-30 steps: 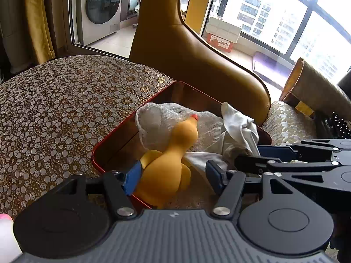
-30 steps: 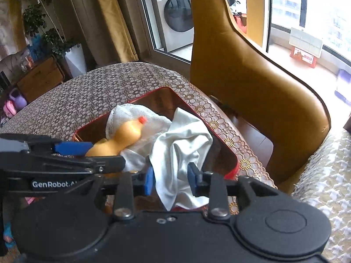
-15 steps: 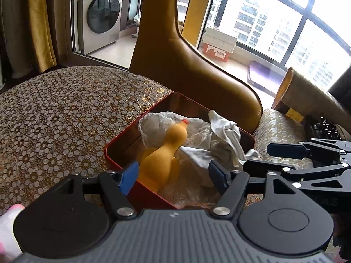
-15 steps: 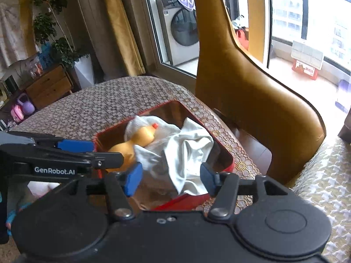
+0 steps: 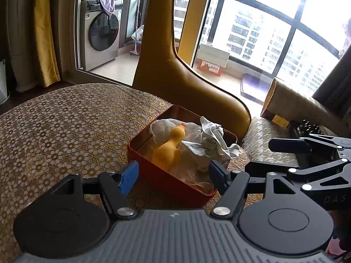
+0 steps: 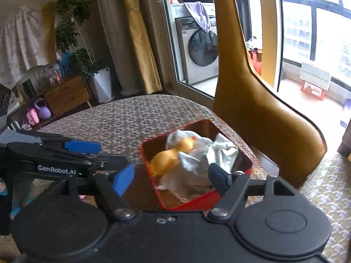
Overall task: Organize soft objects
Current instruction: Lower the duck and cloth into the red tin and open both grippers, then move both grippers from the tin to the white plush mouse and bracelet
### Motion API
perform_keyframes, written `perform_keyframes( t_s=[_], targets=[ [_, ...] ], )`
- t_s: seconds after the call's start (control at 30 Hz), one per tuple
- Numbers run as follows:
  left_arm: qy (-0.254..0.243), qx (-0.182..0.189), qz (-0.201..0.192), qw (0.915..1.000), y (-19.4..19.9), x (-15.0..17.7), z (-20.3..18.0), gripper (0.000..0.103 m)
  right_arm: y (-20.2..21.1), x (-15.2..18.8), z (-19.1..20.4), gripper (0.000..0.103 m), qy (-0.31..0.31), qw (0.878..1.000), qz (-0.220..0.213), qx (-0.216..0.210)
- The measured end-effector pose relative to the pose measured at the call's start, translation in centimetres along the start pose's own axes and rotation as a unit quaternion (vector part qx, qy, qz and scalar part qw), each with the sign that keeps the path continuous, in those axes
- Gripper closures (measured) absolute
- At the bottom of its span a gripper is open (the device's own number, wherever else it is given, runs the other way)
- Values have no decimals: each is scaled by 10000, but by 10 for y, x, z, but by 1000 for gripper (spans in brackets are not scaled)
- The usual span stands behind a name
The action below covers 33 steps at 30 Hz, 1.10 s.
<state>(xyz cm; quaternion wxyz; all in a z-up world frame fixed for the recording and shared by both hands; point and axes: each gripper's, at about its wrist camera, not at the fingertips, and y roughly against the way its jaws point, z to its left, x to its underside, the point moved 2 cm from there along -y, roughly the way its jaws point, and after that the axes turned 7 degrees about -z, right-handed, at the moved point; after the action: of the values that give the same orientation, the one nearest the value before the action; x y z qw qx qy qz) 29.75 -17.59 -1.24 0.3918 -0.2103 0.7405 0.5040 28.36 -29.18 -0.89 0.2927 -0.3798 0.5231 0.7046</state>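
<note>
The red box (image 5: 153, 173) of soft objects sits beyond both tongs (spread wide).

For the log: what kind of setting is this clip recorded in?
Most likely a high-rise apartment's living or dining area. A front-loading washing machine stands on the glazed balcony, tower blocks fill the window, and a table under a brown floral lace cloth sits beside a tan leather chair.

Yellow duck toy (image 6: 166, 161) lies in red tin (image 6: 190, 206).
</note>
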Motion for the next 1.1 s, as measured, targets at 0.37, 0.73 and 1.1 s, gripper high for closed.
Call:
perform_keyframes(
  t_s=[0.37, 0.73, 1.1],
  targets=[
    [27, 61, -261, 9996, 71, 18, 17, 19, 38, 0, 53, 7, 196, 9991, -310, -202],
    [166, -73, -652, 9977, 142, 32, 53, 2, 61, 10, 111, 3, 401, 9961, -571, -535],
    [150, -631, -1019, 9927, 195, 59, 115, 1, 56, 29, 160, 0, 346, 9924, -472, -1078]
  ],
)
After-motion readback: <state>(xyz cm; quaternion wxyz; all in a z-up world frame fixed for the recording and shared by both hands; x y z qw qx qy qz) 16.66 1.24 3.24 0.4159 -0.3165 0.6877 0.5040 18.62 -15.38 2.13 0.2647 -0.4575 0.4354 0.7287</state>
